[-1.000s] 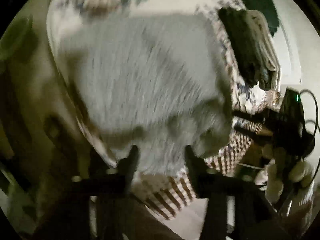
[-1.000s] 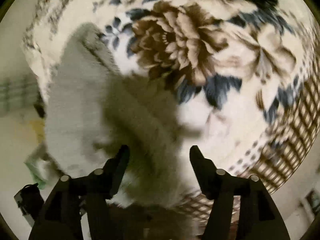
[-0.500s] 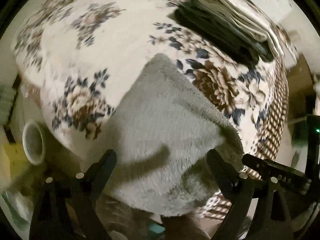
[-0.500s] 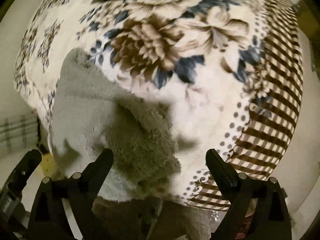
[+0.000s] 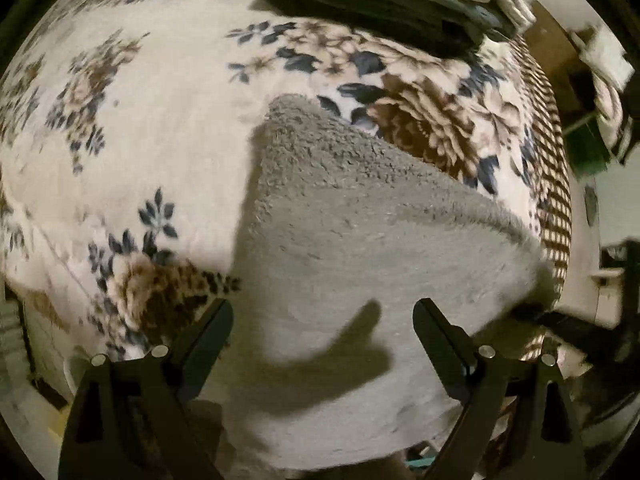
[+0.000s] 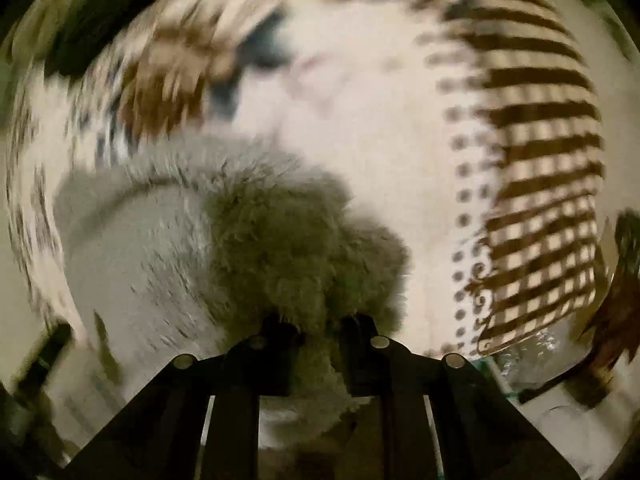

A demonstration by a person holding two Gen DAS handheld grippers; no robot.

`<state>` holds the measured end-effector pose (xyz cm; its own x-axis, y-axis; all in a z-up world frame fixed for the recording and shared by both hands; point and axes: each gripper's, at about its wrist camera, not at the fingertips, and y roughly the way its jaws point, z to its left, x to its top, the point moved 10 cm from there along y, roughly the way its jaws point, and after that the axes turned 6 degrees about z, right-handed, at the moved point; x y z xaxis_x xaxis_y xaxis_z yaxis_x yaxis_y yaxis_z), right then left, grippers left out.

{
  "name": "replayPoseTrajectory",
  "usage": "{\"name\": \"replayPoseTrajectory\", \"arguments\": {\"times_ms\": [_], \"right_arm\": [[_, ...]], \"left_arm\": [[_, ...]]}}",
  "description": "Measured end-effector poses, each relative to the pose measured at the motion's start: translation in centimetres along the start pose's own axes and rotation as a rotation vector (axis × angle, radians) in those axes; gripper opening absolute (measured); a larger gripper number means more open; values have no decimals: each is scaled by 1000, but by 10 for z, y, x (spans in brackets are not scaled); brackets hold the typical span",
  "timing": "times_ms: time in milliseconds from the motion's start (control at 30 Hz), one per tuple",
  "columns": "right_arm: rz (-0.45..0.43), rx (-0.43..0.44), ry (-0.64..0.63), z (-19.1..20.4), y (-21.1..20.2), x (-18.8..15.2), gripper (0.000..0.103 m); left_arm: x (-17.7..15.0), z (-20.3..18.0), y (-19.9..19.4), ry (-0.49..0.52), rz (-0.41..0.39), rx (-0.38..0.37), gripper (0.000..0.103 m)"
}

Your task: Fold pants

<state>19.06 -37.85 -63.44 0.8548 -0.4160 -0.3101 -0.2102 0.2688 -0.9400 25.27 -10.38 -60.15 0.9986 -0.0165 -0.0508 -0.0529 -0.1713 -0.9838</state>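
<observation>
The grey fleece pants [image 5: 360,248] lie folded on a floral blanket [image 5: 160,128], reaching toward the near edge. My left gripper [image 5: 323,320] is open and empty, its fingers apart just above the pants' near part. In the right wrist view, my right gripper [image 6: 318,326] is shut on a bunched corner of the grey pants [image 6: 296,248]; fleece bulges out between and around the fingers. The right gripper's dark shape shows at the right edge of the left wrist view [image 5: 568,332].
A stack of folded dark and light clothes [image 5: 392,4] lies at the far side of the blanket. The blanket's brown checked border [image 6: 544,200] runs along the right side, with the edge dropping off beyond it. Clutter shows at far right [image 5: 588,148].
My right gripper went from open beside the pants to shut on their bunched corner. My left gripper stayed open and shifted slightly over the pants.
</observation>
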Motion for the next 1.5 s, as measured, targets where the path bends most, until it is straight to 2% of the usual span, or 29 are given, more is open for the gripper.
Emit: {"name": "replayPoseTrajectory", "arguments": {"times_ms": [67,100,200,233,267,333,400,433,567,600,633,667,700,767,800,867,933,1000,1033,1133,1167,1200,1233,1267,1400,1500], "right_arm": [[-118,-5,33,-8,-28,8,17],[-134,0,46,-13,-31,10,18],[-2,74,11,-11,-4,5,27],[26,102,0,-10,2,0,41],[16,109,-2,-11,-1,-2,59],[-41,162,24,-16,-14,-7,71],[-57,270,96,-19,-21,-9,71],[-57,297,116,-20,-20,-7,71],[-70,319,167,-17,-3,10,71],[-70,325,171,-14,2,13,69],[-83,320,171,-11,5,17,55],[-117,285,172,-12,6,21,48],[-138,235,168,-16,6,26,48],[-146,191,203,-28,10,34,48],[-124,213,217,-29,13,34,49],[-105,248,208,-27,9,30,59],[-130,267,196,-27,-7,19,66],[-139,282,217,-34,-17,-1,68],[-124,292,238,-37,-15,-14,69],[4,372,297,-40,15,-55,69],[38,395,316,-38,29,-65,66],[69,415,325,-35,45,-74,57],[78,428,338,-34,55,-80,17],[88,418,355,-34,61,-85,5],[3,400,421,-50,40,-103,5],[-9,350,423,-63,34,-115,5]], "left_arm": [[5,1,0,26,-5,-2,92],[8,1,1,36,-6,-10,92],[18,5,7,39,12,-23,92],[23,8,7,39,13,-22,92],[27,11,7,38,11,-20,92],[38,15,6,36,12,-38,92],[54,18,8,21,16,-56,92],[61,18,10,18,14,-67,92],[90,15,34,12,30,-97,92],[94,15,41,18,34,-100,89],[97,18,48,18,40,-94,84],[102,23,57,16,43,-87,84],[105,29,67,7,57,-85,84],[105,31,72,-16,77,-119,84],[104,31,69,-22,70,-122,84],[100,29,60,-10,53,-107,84],[94,26,51,-7,44,-117,84],[86,22,46,-4,47,-118,84],[83,20,45,1,45,-122,84],[76,15,49,19,48,-103,84],[74,15,51,20,55,-100,84],[72,16,54,21,62,-95,84],[71,15,56,24,64,-95,84],[71,16,56,29,61,-94,84],[71,19,54,37,57,-94,84],[71,17,56,40,59,-94,84]]}}
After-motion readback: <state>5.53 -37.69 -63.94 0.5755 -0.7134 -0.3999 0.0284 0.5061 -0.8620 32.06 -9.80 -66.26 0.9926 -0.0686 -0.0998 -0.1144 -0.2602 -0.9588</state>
